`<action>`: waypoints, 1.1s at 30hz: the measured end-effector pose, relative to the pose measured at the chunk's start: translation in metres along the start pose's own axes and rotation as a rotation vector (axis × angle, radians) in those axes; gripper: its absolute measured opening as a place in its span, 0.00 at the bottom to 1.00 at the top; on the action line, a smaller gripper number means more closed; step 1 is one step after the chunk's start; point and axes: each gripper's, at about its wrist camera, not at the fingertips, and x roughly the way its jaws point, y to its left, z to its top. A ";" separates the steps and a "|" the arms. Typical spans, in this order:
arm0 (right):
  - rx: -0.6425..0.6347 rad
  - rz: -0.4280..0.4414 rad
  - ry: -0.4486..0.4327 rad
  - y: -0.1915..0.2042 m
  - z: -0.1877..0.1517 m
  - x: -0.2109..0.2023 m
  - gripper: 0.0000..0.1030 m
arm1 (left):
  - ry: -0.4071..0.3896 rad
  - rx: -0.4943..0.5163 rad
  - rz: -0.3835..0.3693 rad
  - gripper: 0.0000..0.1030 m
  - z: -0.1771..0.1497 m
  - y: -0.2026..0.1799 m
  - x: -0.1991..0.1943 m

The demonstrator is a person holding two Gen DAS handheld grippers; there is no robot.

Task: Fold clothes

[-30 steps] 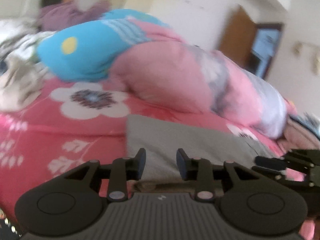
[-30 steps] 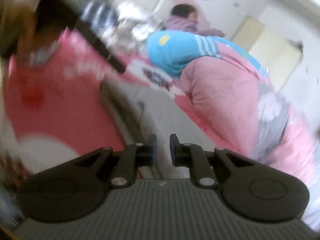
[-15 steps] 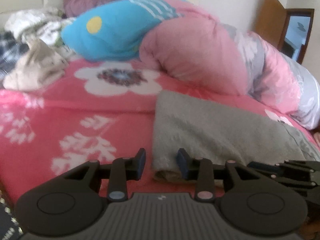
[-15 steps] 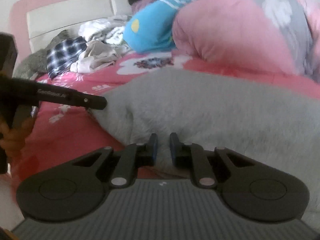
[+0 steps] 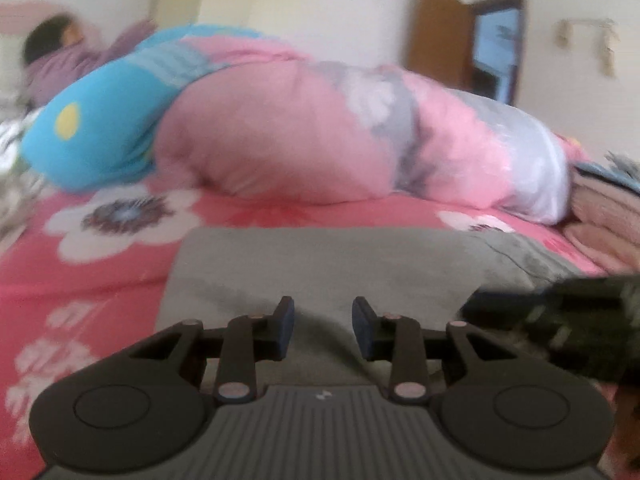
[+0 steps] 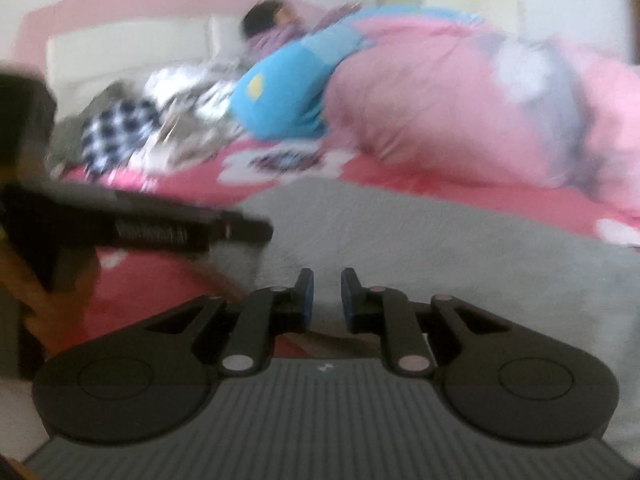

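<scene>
Grey garment (image 5: 320,264) lies flat on the pink flowered bedsheet (image 5: 80,280), near edge of bed, at 12 o'clock from both tongs. Left gripper (image 5: 323,326): fingers spread, garment visible in the gap, nothing pinched. Right gripper (image 6: 325,294): narrow gap between pads, over the garment; contact unclear. Pink quilt (image 5: 280,140) heaped behind. Frames blurred.
</scene>
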 end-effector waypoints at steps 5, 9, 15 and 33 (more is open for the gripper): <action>0.086 -0.120 -0.013 -0.034 -0.006 -0.024 0.14 | 0.083 0.048 -0.011 0.35 -0.011 -0.006 0.019; 0.140 -0.154 0.143 -0.052 -0.041 0.000 0.20 | 0.087 0.010 -0.045 0.37 -0.016 0.002 0.022; 0.144 -0.190 0.107 -0.041 -0.016 -0.013 0.21 | 0.093 -0.055 -0.084 0.40 -0.016 0.015 0.024; 0.033 -0.228 0.122 -0.021 -0.043 0.020 0.31 | -0.037 -0.105 0.010 0.58 0.012 0.020 -0.008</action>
